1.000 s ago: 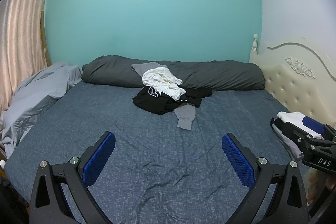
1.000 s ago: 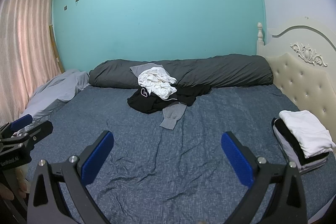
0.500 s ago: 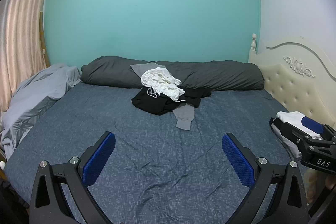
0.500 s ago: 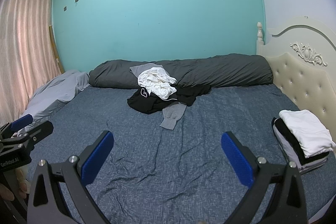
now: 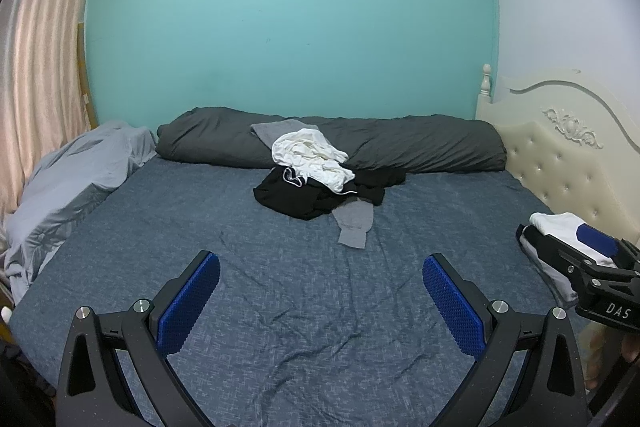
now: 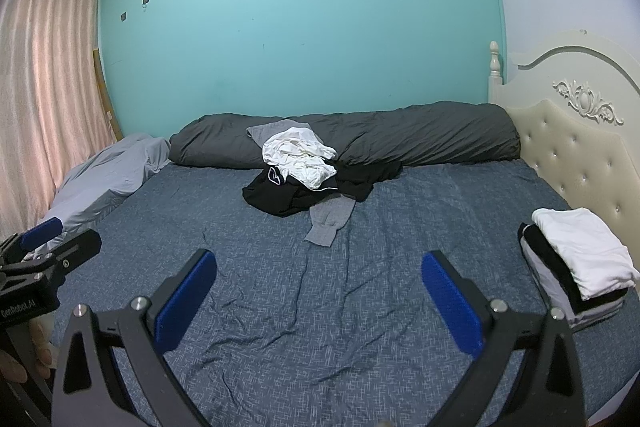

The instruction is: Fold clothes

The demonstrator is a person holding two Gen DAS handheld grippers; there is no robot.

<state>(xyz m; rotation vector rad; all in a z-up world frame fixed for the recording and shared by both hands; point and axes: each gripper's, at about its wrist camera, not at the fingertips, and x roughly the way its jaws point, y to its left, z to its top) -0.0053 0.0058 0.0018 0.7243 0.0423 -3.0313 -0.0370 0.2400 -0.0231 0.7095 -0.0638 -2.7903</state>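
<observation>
The left gripper (image 5: pixel 320 291) hangs over the near part of the bed (image 5: pixel 280 307) with its blue-padded jaws spread wide and nothing between them. The right gripper (image 6: pixel 318 289) is the same: jaws far apart, empty, above the bare blue sheet.

Toward the bed's far edge lies the heap of unfolded clothes (image 5: pixel 320 183): a crumpled white garment (image 5: pixel 308 157) on top, a black one (image 5: pixel 296 199) spread beneath it, and a grey piece (image 5: pixel 354 223) trailing toward the near edge. The heap leans against a long dark grey bolster (image 5: pixel 420 147) along the far edge. Pale grey bedding (image 5: pixel 72 183) is bunched at the left edge.

The right wrist view shows the folded stack (image 6: pixel 576 263) at the right edge, by the cream headboard (image 6: pixel 580 163), in full: white on top, black and pale layers under it. In the left wrist view the other gripper partly hides that stack.
</observation>
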